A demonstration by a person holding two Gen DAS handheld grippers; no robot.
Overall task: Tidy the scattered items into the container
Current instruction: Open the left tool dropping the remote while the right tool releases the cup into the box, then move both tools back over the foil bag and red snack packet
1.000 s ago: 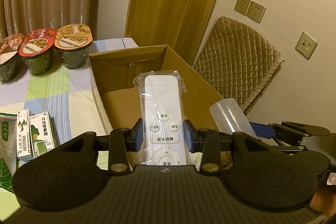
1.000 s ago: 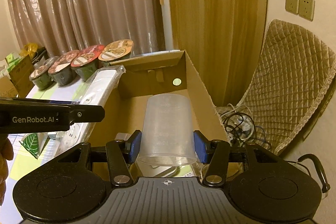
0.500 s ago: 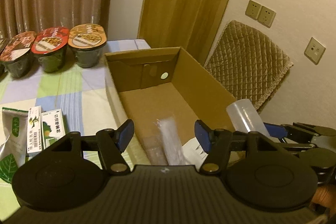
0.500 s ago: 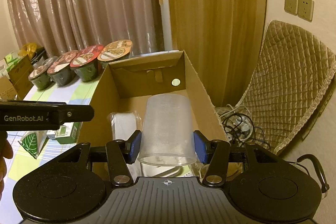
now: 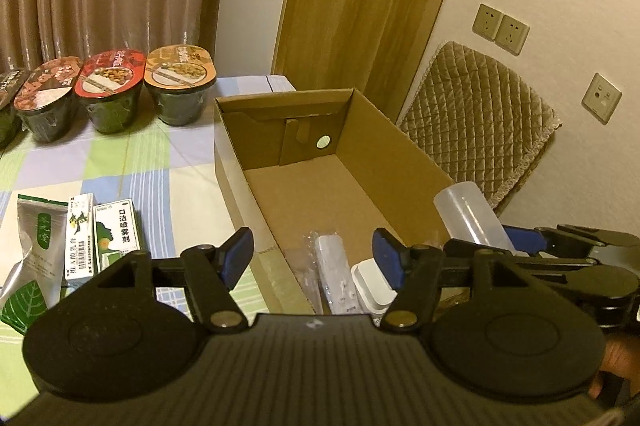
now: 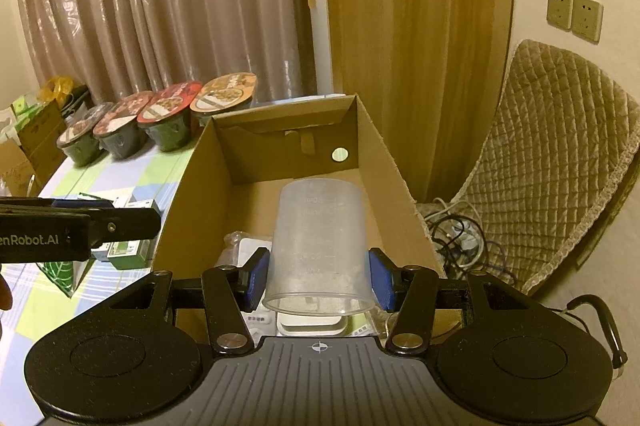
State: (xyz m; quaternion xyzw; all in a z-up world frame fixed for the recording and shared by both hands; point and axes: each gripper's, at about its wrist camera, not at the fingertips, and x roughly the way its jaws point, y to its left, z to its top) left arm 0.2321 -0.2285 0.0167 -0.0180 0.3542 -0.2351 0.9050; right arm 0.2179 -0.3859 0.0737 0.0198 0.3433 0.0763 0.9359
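The right gripper [image 6: 318,276] is closed on a translucent plastic measuring cup [image 6: 318,246], with one blue pad on each side of the wall close to the open rim. The cup points forward, above the near part of the open brown cardboard box [image 6: 396,178]. I judge the cup to be very light and rather thin, so it can bend or slip if it is pressed hard. The smooth wall is probably slippery. The hold near the rim looks sensible, because the rim is the stiffest part. It should fall safely from a low height.

The left gripper [image 5: 314,258] stands wide open and holds nothing. It is above the left wall of the box at the near end. Under it, inside the box, lies a white remote control in a clear plastic bag [image 5: 334,274], next to a small white box-shaped item [image 5: 372,284].

On the checked tablecloth [image 5: 120,166] to the left, well apart from the box, there are the green and white small cartons [image 5: 116,234] and a silver pouch with a green leaf [image 5: 34,258]. The cartons seem light and stiff, good to take by the long sides. The pouch is soft and would crumple.
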